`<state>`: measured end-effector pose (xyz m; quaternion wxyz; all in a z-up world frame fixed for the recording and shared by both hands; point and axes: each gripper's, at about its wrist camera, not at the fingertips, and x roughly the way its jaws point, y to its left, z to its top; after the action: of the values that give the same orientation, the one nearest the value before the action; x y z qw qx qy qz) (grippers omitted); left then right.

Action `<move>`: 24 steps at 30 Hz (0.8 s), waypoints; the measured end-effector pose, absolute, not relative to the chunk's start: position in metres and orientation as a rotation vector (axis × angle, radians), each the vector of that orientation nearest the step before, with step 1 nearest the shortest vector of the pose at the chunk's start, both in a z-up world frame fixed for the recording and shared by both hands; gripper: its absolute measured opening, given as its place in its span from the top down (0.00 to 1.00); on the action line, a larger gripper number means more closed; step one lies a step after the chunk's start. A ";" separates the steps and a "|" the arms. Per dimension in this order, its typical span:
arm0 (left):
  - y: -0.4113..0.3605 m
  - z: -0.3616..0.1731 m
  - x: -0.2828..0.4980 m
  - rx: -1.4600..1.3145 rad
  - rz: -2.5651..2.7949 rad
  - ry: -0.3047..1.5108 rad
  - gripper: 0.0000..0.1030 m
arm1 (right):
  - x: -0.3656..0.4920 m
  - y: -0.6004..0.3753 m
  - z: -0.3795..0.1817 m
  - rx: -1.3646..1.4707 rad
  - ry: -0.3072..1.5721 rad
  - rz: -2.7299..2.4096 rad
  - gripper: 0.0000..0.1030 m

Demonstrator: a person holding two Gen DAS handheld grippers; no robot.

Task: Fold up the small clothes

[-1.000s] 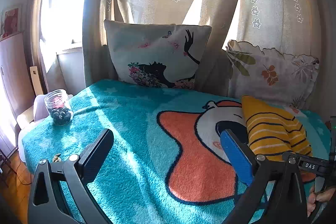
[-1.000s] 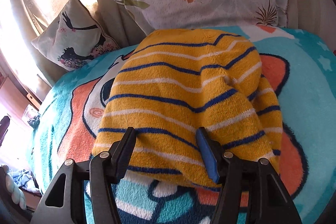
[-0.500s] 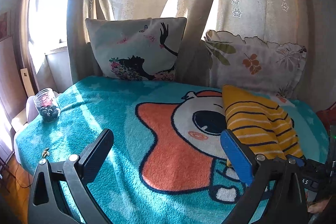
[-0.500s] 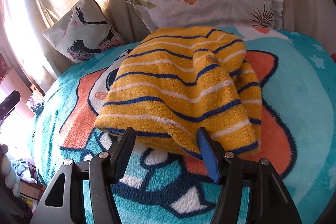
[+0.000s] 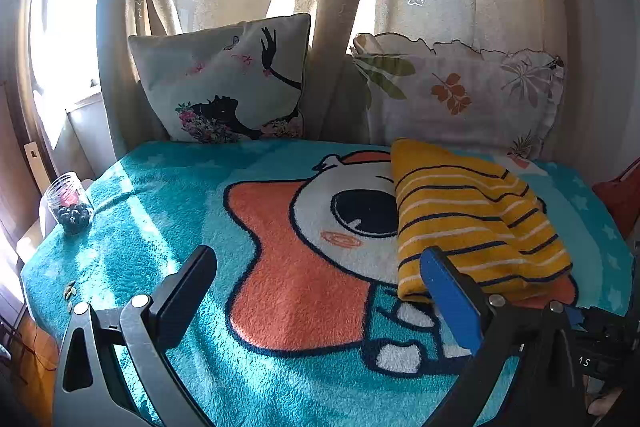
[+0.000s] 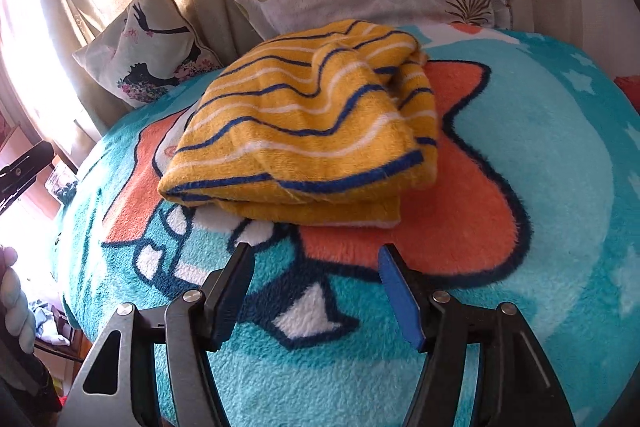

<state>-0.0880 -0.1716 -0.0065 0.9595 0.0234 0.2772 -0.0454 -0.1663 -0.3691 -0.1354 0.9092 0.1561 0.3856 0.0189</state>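
A yellow garment with blue and white stripes (image 6: pixel 308 131) lies folded in layers on the teal cartoon blanket (image 6: pixel 540 155). It also shows at the right in the left wrist view (image 5: pixel 472 223). My right gripper (image 6: pixel 314 259) is open and empty, hovering over the blanket just in front of the garment's near edge, apart from it. My left gripper (image 5: pixel 316 267) is open wide and empty, above the blanket's orange patch, to the left of the garment.
Two cushions lean on the curtain at the back: one with a black silhouette (image 5: pixel 228 87) and one with leaves (image 5: pixel 460 95). A glass jar (image 5: pixel 70 203) stands at the blanket's left edge. The blanket's left edge drops to the floor.
My right gripper has pulled back from the garment, which was between its fingers and now lies free. My left gripper has drawn back and up, so more of the blanket shows.
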 end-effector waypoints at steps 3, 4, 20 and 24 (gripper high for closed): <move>-0.173 -0.006 -0.090 0.043 -0.091 0.555 0.02 | -0.174 -0.380 -0.129 0.350 0.764 0.016 0.33; -0.173 -0.005 -0.091 0.042 -0.088 0.548 0.02 | -0.176 -0.383 -0.125 0.356 0.747 0.008 0.33; -0.221 -0.027 -0.074 0.158 -0.235 0.644 0.01 | -0.181 -0.380 -0.091 0.246 0.642 -0.150 0.31; -0.226 -0.044 -0.071 0.171 -0.235 0.711 0.01 | -0.171 -0.377 -0.093 0.213 0.657 -0.155 0.31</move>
<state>-0.0706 -0.2259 -0.0444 0.9271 0.0836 0.3469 -0.1145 -0.1713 -0.3774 -0.0925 0.9380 0.1043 0.3216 -0.0761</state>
